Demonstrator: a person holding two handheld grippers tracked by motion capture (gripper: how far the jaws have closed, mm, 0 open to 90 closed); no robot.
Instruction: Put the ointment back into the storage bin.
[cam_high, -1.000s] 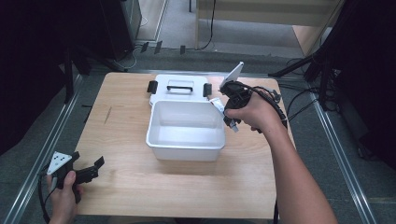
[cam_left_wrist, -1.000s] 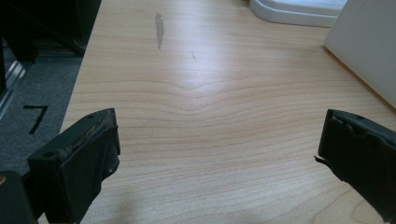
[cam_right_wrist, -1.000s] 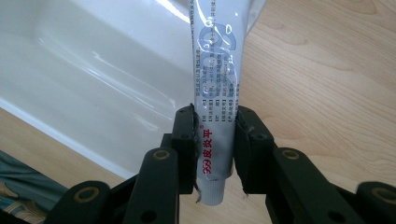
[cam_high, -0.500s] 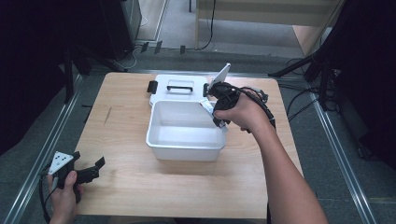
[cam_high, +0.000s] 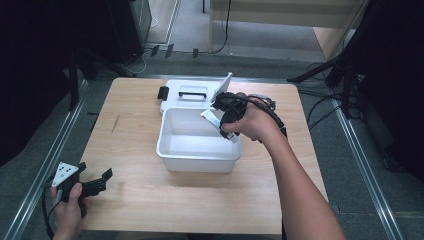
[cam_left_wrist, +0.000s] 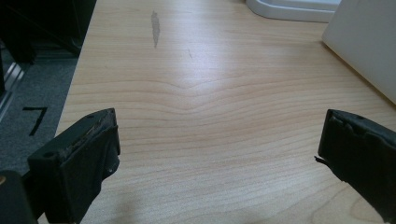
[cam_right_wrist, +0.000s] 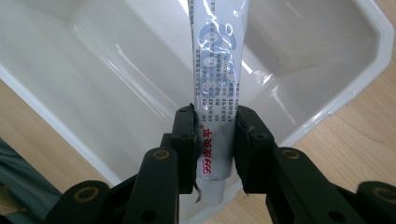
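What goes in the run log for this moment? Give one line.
right hand-held gripper: shut on tube | tube: over open white bin | left hand-held gripper: open, over bare table | lid: behind bin

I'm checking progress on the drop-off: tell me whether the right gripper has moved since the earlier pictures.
Yes. In the high view the right gripper, shut on the tube, has shifted leftward from the white bin's right rim to over its inside.

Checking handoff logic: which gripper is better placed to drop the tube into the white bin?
Right. The right gripper is shut on the tube above the white bin. The left gripper rests open, apart at the table's near corner.
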